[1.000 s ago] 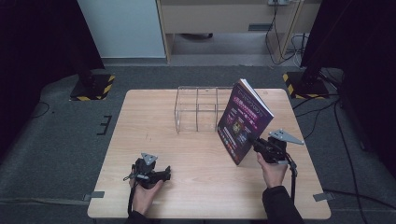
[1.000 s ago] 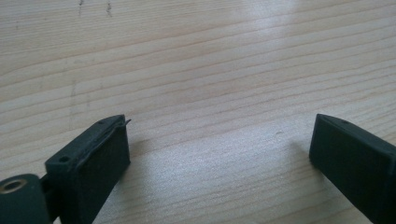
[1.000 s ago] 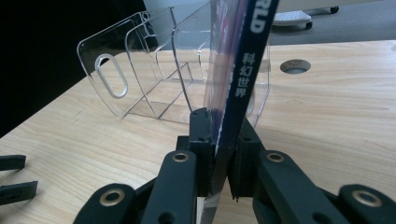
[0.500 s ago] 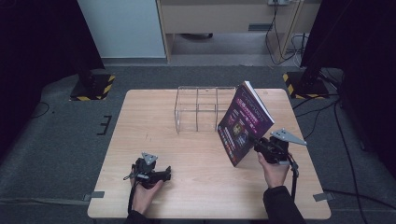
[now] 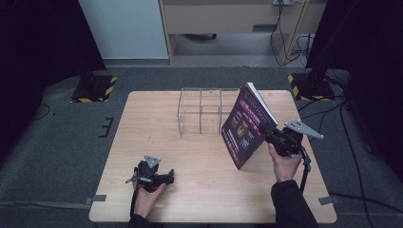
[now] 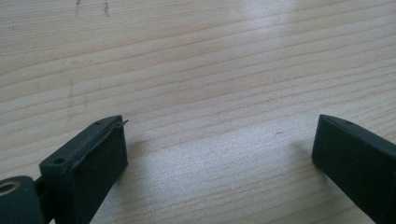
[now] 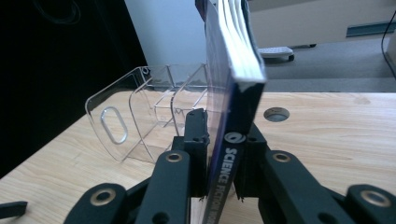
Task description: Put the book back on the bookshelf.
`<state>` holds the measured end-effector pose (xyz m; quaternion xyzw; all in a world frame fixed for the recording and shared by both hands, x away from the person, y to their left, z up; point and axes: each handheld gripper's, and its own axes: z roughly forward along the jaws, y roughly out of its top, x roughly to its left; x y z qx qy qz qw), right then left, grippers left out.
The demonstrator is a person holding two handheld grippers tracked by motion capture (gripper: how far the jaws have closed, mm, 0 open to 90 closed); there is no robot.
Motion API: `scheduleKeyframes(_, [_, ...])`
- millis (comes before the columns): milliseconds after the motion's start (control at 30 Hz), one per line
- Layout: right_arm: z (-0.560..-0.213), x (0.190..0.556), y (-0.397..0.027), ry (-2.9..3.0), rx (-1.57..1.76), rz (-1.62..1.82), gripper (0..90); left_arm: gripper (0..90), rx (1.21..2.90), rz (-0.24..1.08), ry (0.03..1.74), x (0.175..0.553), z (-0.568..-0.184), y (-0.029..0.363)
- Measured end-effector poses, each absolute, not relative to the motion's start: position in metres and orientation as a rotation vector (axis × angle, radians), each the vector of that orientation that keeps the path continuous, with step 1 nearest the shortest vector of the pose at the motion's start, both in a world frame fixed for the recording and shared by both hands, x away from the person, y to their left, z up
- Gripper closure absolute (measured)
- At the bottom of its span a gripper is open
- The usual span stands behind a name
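right gripper [image 7: 224,158]: clamped on book [image 5: 247,124] spine, rack [image 5: 202,110] beyond fingers | left gripper [image 6: 219,154]: wide, bare table [image 6: 210,70] between fingers

left hand-held gripper [image 5: 164,177]: black, grey plate | right hand-held gripper [image 5: 264,129]: black, brass screws, cable | dark sleeve [image 5: 290,205]

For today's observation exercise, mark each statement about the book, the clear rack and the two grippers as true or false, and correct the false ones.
1. The right gripper clamps the book by its spine. True.
2. The book lies flat on the table. False: it is held up, tilted, above the table.
3. The left gripper has its fingers apart with nothing between them. True.
4. The book already stands in the clear rack. False: the rack holds nothing, and the book is beside it.
5. The left gripper holds the rack. False: it rests near the table's front edge, away from the rack.
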<state>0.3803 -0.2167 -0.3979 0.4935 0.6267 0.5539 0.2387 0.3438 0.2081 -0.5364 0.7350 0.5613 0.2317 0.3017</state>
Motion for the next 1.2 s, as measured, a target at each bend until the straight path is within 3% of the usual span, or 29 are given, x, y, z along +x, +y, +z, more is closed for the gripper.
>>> scheduleKeyframes(233, [-0.397,0.38,-0.214,1.699,1.403,1.555,84.0,2.4,1.95,0.614,1.489,0.344,-0.536,0.208])
scheduleKeyframes(700, [-0.389,0.381,-0.203,1.666,1.334,1.588,84.3,2.4,1.95,0.615,1.489,0.344,-0.536,0.208])
scheduleKeyframes(1200, [-0.369,0.406,-0.194,1.606,1.29,1.596,84.4,2.4,1.949,0.614,1.489,0.344,-0.536,0.208])
